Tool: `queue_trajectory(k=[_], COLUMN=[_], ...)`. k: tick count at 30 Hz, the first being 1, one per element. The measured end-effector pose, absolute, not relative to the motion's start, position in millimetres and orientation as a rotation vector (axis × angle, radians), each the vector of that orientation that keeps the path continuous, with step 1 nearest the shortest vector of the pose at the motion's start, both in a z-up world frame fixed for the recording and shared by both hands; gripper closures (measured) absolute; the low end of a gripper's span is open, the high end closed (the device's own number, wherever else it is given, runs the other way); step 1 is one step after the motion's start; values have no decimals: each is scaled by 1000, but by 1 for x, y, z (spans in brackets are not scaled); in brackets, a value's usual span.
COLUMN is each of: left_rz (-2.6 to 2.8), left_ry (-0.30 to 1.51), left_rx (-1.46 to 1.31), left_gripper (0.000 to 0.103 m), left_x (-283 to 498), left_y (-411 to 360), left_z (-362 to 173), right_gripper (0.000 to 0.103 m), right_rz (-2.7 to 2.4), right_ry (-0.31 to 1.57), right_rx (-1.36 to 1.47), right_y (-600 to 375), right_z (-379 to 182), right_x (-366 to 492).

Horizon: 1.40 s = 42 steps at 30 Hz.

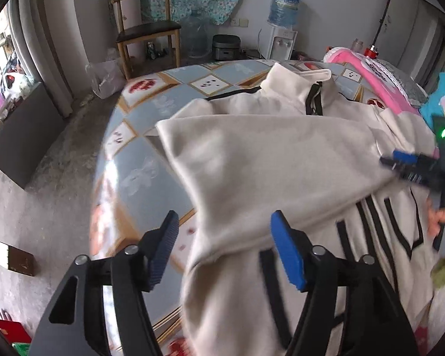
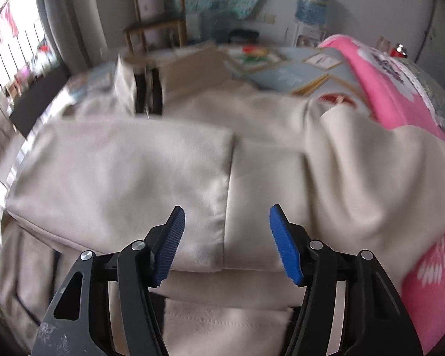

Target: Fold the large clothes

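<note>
Cream fleece covered most of the table [image 1: 139, 160] — the jacket [image 1: 267, 154], collar at twelve o'clock from my left gripper [image 1: 225, 246], hem toward me. A sleeve lay folded across the chest, its long axis running from nine to three o'clock, the cuff end squared off at ten o'clock over the blue-checked cloth.

My left fingers stood parted, clenched on nothing; the fold's lower edge ran just under the blue pad at my one o'clock, while the other pad hung over bare tablecloth. My right gripper [image 2: 225, 240] was likewise released, hovering over the jacket's middle with a straight vertical seam at twelve o'clock between the pads. Neither touched the cloth, as far as I could tell.

The fabric looked soft, thick and matte, holding rounded creases rather than sharp ones; black stripes ran along the lower body at my left's four o'clock. A pink blanket [image 2: 400, 95] crowded the jacket's edge at the right gripper's two o'clock.

I judged the next fold to be hem to collar — so the hem, nearest both grippers at six o'clock, was what mattered, each hand taking its own corner.
</note>
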State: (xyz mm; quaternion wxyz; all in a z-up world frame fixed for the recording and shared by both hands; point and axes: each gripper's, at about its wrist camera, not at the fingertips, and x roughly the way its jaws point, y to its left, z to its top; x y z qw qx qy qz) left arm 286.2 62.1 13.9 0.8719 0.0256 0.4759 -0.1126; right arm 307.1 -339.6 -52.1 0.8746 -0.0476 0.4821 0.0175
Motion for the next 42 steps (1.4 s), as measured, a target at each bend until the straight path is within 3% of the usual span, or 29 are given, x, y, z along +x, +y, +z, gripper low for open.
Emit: queue_trajectory(k=[6, 8, 14, 22, 37, 39, 42], left_rz=[-236, -228, -206, -176, -191, -190, -183], left_ry=[1012, 1026, 1094, 1101, 1118, 1121, 1122], left_rx=[64, 57, 64, 115, 51, 47, 52], left_gripper=[28, 28, 27, 24, 20, 20, 20], left_x=[315, 325, 348, 348, 351, 352, 352], left_y=[31, 25, 11, 4, 9, 9, 8], left_z=[3, -3, -29, -44, -42, -42, -42], right_gripper=[35, 27, 24, 24, 24, 26, 36], right_rz=[58, 59, 88, 32, -301, -320, -350], right_ry=[978, 965, 940, 905, 796, 774, 764], right_rx=[-74, -61, 92, 300, 723, 831, 931], right_y=[-346, -351, -383, -464, -712, -740, -765], right_z=[-36, -27, -2, 25, 41, 31, 18], right_x=[291, 286, 273, 248, 216, 218, 220])
